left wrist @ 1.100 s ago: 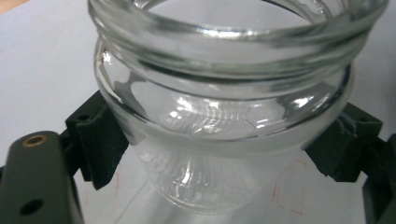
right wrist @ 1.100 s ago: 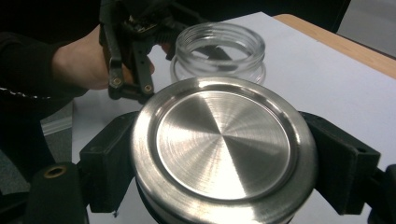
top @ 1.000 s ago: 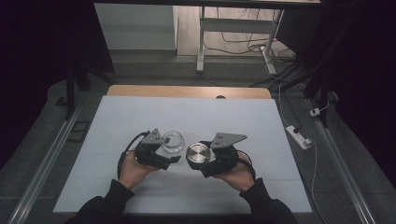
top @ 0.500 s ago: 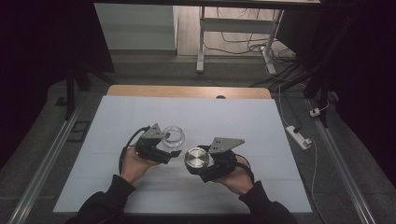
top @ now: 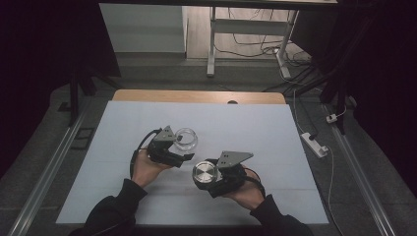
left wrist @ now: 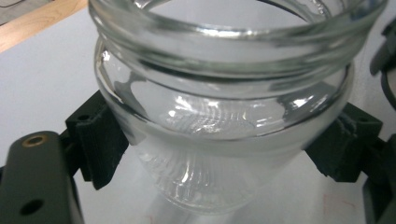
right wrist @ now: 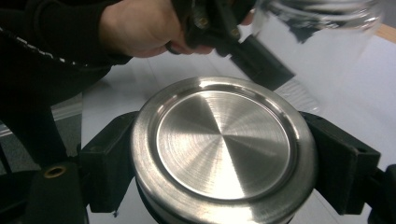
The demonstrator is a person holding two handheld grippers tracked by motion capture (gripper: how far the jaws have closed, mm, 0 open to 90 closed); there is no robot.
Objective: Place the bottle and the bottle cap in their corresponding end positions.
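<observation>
Jar [top: 186, 139] and lid [top: 205, 172] are apart now. A second ago the two grippers sat close together mid-tabletop; since then the right gripper [top: 212, 176], clamped on the metal lid, has drifted toward the person, while the left gripper [top: 178, 148] holds the glass jar by its body over the tabletop [top: 275, 128]. Looks to me like the lid just came off, so the jar's open.

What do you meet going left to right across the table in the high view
Left hand → left gripper holding the glass jar → metal lid clamped in the right gripper → right hand → white power strip on the floor beside the table.
</observation>
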